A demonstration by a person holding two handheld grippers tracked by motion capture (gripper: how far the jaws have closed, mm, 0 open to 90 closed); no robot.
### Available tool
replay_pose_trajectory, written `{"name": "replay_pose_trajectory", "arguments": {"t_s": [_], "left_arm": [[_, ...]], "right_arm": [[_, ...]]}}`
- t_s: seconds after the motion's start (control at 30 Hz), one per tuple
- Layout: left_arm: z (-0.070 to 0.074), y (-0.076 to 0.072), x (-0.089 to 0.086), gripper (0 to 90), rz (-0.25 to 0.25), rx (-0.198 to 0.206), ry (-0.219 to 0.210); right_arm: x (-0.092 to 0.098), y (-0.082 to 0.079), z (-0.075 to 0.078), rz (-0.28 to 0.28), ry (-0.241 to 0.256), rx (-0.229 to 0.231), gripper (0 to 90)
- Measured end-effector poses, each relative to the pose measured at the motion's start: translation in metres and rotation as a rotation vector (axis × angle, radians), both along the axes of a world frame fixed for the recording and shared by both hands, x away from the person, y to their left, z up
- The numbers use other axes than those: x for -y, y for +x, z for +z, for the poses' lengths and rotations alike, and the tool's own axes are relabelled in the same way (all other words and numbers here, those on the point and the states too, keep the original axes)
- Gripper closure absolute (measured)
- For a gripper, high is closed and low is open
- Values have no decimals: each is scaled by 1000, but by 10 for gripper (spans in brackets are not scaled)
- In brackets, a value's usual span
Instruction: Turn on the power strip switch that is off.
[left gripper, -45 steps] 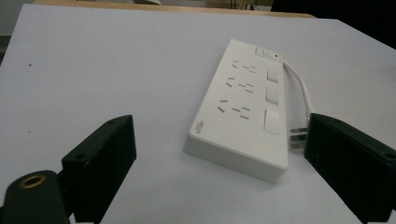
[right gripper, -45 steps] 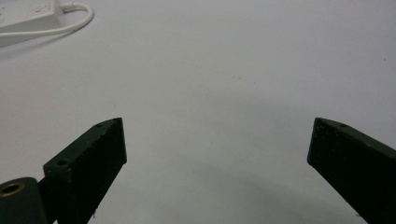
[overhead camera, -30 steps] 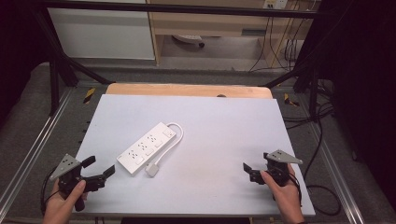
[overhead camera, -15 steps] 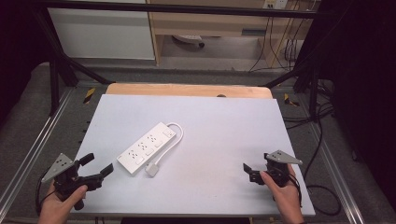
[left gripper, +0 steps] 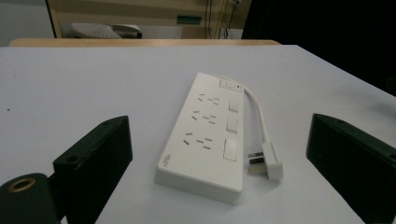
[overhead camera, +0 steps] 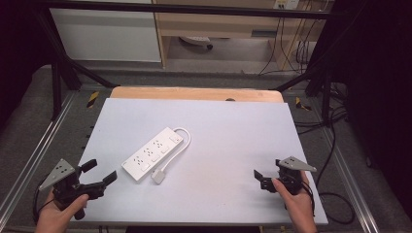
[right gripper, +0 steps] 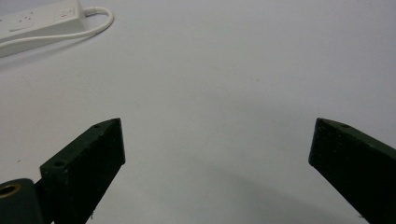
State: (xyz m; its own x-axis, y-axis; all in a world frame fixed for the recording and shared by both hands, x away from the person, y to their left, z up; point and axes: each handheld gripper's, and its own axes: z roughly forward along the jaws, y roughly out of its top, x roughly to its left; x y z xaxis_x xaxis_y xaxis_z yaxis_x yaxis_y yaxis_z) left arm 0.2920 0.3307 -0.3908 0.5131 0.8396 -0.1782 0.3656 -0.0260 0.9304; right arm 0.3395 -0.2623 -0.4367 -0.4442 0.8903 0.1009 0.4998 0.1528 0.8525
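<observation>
A white power strip [overhead camera: 154, 153] lies at an angle left of the middle of the white tabletop [overhead camera: 228, 131]. Its cable loops round the far end and its plug [overhead camera: 158, 176] rests beside the near end. My left gripper [overhead camera: 101, 171] is open at the table's front left corner and points at the strip, a short way off. In the left gripper view the strip [left gripper: 210, 135] and plug [left gripper: 266, 164] lie ahead between the wide-apart jaws of this gripper [left gripper: 218, 128]. My right gripper [overhead camera: 260, 179] is open near the front right, over bare table; its view [right gripper: 217, 128] catches the strip [right gripper: 42, 21] far off.
A wooden board edge [overhead camera: 194, 93] runs along the back of the tabletop. Metal frame rails [overhead camera: 43, 145] flank both sides, and cables [overhead camera: 335, 145] hang off the right. Shelving and a white cabinet [overhead camera: 104, 34] stand beyond the table.
My left gripper has drawn back a little toward the table's front left corner, still open. The right gripper and the power strip have stayed put.
</observation>
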Motion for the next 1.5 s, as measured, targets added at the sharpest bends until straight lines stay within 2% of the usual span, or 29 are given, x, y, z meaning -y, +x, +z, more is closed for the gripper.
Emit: {"name": "replay_pose_trajectory", "arguments": {"t_s": [0.3,0.5,0.6,0.77,1.27,1.5], "left_arm": [[12,0,-1,69,7,47,1],[17,3,-1,70,3,52,-7],[19,4,2,68,-21,55,6],[23,7,5,67,-20,65,-12],[28,16,10,70,-6,68,5],[32,20,13,161,-7,77,10]], "right_arm": [[-2,1,0,4,3,2,40],[-2,1,0,8,2,-3,39],[-2,1,0,9,5,-4,38],[-2,2,-1,11,6,-4,37],[-3,3,0,14,5,-7,39],[-3,3,-1,21,4,-9,44]]}}
